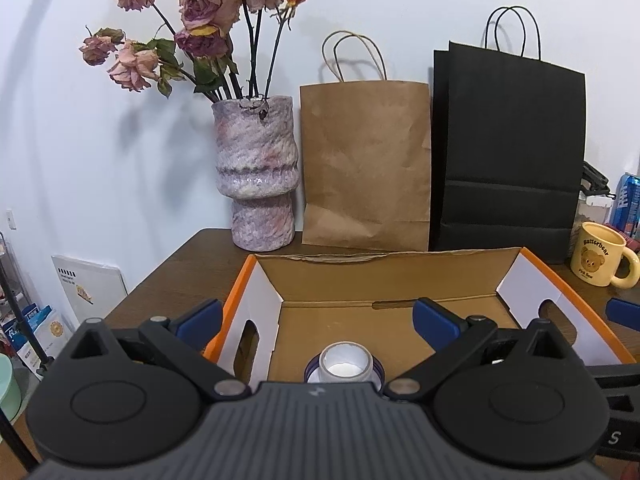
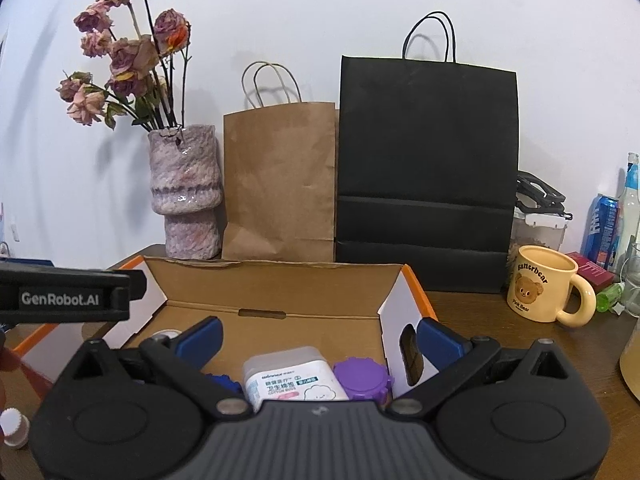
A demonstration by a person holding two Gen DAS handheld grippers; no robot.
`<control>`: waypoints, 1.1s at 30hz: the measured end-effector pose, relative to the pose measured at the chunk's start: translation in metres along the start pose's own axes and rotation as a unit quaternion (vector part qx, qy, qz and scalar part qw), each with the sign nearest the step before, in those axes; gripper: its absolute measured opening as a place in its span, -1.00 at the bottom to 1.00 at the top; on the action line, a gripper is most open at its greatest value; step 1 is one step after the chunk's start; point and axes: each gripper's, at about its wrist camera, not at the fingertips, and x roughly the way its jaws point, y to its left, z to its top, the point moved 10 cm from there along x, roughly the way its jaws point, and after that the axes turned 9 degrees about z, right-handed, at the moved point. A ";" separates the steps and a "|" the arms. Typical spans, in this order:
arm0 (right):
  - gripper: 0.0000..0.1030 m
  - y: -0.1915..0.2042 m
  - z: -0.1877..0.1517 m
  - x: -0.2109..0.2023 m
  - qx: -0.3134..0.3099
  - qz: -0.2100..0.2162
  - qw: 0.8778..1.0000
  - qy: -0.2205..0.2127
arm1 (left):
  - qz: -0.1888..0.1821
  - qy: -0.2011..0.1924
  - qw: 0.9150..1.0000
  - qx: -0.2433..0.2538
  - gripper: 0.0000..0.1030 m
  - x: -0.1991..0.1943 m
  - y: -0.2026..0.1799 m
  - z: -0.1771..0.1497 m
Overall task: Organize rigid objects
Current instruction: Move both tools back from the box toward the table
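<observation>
Both jaws wide, empty, w/ ribbed purple cap (image 2: 362,376) & white box (image 2: 294,378) in cardboard tray (image 2: 276,284).

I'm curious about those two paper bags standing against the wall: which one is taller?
The black paper bag on the right is taller; its top edge and black handles rise well above the shorter brown paper bag standing beside the vase.

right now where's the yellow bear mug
In both wrist views the yellow bear mug stands on the table, right of the cardboard box, before the black bag.
</observation>
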 end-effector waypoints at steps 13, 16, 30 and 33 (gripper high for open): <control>1.00 0.004 -0.011 -0.034 -0.007 -0.003 1.000 0.000 | -0.007 -0.008 1.000 -0.005 1.00 -0.032 0.012 -0.006; 1.00 0.007 -0.013 -0.044 -0.008 -0.003 1.000 -0.002 | -0.009 -0.009 1.000 -0.008 1.00 -0.040 0.016 -0.007; 1.00 0.024 -0.033 -0.090 -0.010 0.001 1.000 0.006 | -0.008 0.001 1.000 -0.005 1.00 -0.079 0.040 -0.032; 1.00 0.028 -0.039 -0.101 -0.013 0.002 1.000 0.010 | -0.009 0.005 1.000 -0.003 1.00 -0.089 0.047 -0.041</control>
